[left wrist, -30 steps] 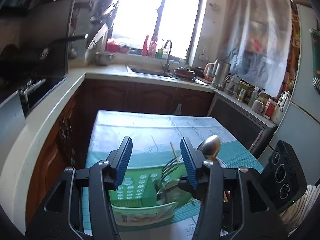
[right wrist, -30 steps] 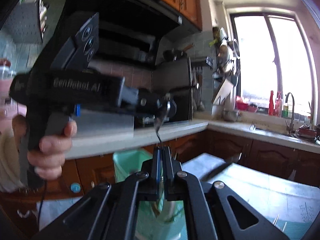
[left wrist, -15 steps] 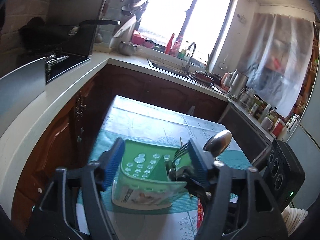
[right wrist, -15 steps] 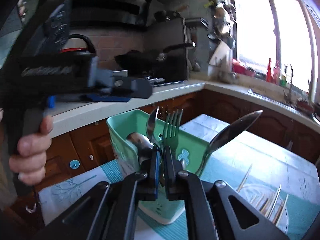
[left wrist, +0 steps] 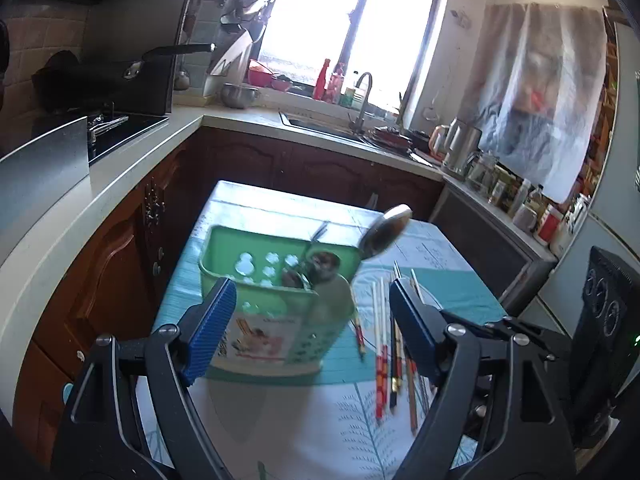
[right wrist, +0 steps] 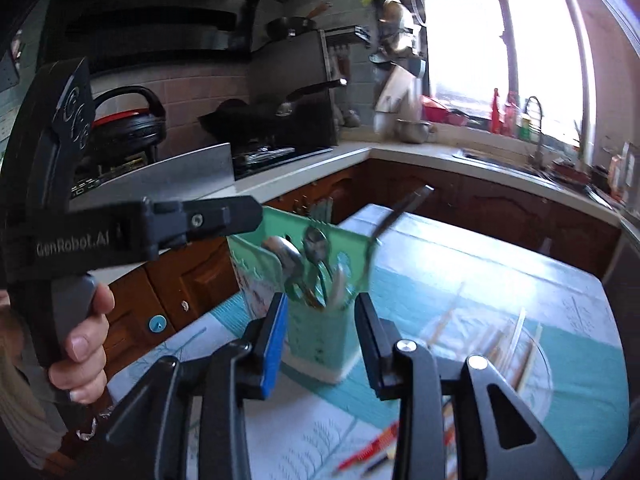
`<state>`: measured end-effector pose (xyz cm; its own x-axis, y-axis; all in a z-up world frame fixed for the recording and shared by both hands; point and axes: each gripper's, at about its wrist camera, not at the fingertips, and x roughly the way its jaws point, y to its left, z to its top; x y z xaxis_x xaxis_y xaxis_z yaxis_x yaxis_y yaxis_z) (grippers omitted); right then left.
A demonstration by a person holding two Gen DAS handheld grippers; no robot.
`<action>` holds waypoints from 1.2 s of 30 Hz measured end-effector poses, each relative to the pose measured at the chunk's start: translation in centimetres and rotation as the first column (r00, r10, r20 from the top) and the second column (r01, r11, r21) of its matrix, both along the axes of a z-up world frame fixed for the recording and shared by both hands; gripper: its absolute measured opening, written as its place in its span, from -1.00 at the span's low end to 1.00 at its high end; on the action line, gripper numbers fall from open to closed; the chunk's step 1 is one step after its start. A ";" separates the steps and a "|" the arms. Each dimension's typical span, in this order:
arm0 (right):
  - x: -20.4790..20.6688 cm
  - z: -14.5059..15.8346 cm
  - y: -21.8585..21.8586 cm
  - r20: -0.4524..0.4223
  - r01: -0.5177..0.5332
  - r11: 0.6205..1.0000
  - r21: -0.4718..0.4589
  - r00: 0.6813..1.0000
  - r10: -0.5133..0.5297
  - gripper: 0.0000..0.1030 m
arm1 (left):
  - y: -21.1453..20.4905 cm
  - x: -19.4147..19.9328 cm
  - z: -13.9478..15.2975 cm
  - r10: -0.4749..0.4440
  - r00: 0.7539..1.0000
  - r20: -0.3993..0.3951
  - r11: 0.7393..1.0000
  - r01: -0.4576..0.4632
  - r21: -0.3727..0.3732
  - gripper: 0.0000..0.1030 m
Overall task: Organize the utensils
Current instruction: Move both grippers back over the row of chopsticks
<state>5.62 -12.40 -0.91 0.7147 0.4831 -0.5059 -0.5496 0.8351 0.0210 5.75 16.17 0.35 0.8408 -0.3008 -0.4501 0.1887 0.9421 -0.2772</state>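
A green utensil caddy [left wrist: 276, 300] stands upright on the table with spoons [right wrist: 316, 244], a fork [right wrist: 320, 212] and a large ladle [left wrist: 386, 232] inside. My left gripper [left wrist: 312, 328] is just in front of it, its jaws opening, and the pads do not touch the caddy. In the right wrist view the caddy [right wrist: 320, 328] shows through the gap of my right gripper [right wrist: 322, 336], whose jaws are opening with nothing held. Several chopsticks [left wrist: 384, 352] lie loose on the cloth right of the caddy.
The table [left wrist: 280, 420] has a teal and white cloth. A hand [right wrist: 80, 340] holds the left gripper's body at the left. A counter with a hob [left wrist: 120, 128] runs along the left, a sink [left wrist: 320, 124] at the back. A clear glass plate [right wrist: 532, 360] lies under some chopsticks.
My right gripper was shut on a thin utensil handle and now stands apart, the utensil left in the caddy. My left gripper has widened and the caddy now sits beyond its fingers.
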 end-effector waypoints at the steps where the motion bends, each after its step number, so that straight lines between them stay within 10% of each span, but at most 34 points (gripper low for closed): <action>1: -0.4 0.0 -0.4 -0.011 0.021 1.000 -0.002 1.000 -0.021 -0.33 | -0.4 -0.3 0.0 -0.001 1.000 -0.001 1.000 0.001 0.010 0.50; 18: -3.6 0.2 -4.2 -0.180 0.309 0.950 -0.050 0.932 -0.313 -0.33 | -3.0 -3.4 1.6 0.034 0.999 -0.012 0.992 -0.033 0.121 0.50; 36: -2.9 0.3 -9.7 -0.303 0.359 0.933 -0.018 0.888 -0.347 -0.33 | -8.2 -3.3 0.8 0.043 0.997 -0.069 0.982 -0.030 0.187 0.50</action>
<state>2.71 -22.09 -0.64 0.6614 0.2497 -0.7072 -0.1822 0.9682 0.1714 2.50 7.95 1.15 0.8129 -0.1762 -0.5551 0.1389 0.9843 -0.1089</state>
